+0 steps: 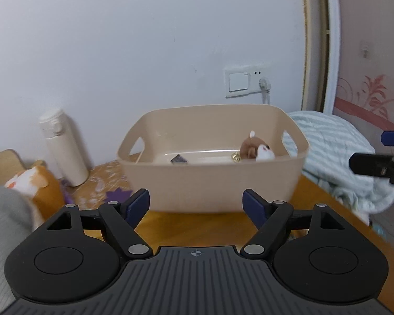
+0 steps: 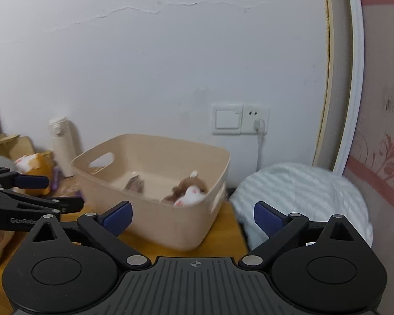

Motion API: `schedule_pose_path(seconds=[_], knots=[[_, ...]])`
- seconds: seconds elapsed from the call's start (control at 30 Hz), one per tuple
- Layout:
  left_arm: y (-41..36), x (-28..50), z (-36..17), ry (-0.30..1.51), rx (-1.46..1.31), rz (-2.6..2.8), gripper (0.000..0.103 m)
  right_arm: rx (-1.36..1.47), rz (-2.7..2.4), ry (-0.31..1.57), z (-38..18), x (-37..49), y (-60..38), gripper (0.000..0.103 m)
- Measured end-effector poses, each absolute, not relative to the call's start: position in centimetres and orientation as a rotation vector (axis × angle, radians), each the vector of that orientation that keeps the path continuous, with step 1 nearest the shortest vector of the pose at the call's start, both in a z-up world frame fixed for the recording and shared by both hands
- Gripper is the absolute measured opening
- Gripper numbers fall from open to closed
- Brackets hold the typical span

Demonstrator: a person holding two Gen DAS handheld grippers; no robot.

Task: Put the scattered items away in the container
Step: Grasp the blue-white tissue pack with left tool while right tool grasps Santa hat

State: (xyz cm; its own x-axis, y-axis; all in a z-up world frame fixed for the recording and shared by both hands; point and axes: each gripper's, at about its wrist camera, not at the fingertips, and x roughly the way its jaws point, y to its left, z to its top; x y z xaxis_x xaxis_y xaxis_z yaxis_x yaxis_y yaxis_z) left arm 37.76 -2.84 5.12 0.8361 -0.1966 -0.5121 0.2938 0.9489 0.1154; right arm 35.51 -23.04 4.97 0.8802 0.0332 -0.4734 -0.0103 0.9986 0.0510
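Note:
A beige plastic bin [image 1: 212, 183] with cut-out handles stands on the wooden table; it also shows in the right wrist view [image 2: 170, 220]. Inside lie a brown and white plush toy [image 1: 257, 150] [image 2: 190, 193] and a small dark packet [image 1: 179, 159] [image 2: 134, 183]. My left gripper [image 1: 196, 204] is open and empty, just in front of the bin's near wall. My right gripper [image 2: 193, 218] is open and empty, at the bin's right corner. An orange and white plush [image 1: 36, 183] [image 2: 34, 165] lies on the table left of the bin.
A cream flask [image 1: 63, 147] [image 2: 63, 144] stands by the wall left of the bin. A purple item [image 1: 118, 194] lies near it. A striped light-blue blanket [image 1: 341, 157] [image 2: 302, 199] is piled at the right. A wall socket with a plug [image 1: 249, 81] sits behind the bin.

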Motion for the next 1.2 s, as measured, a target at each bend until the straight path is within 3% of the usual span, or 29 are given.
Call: schedule_pose_path(seconds=[0.53,1.2], knots=[[2.0,29.7,0.5,0.529,0.192,-0.199,0.080,0.159,0.076,0.583,-0.6,27.1,-23.4,0.103],[2.1,34.3,-5.3,0.610,0.214,-0.232,0.080,0.100,0.088,0.724,-7.5,28.9,-20.8,0.089]])
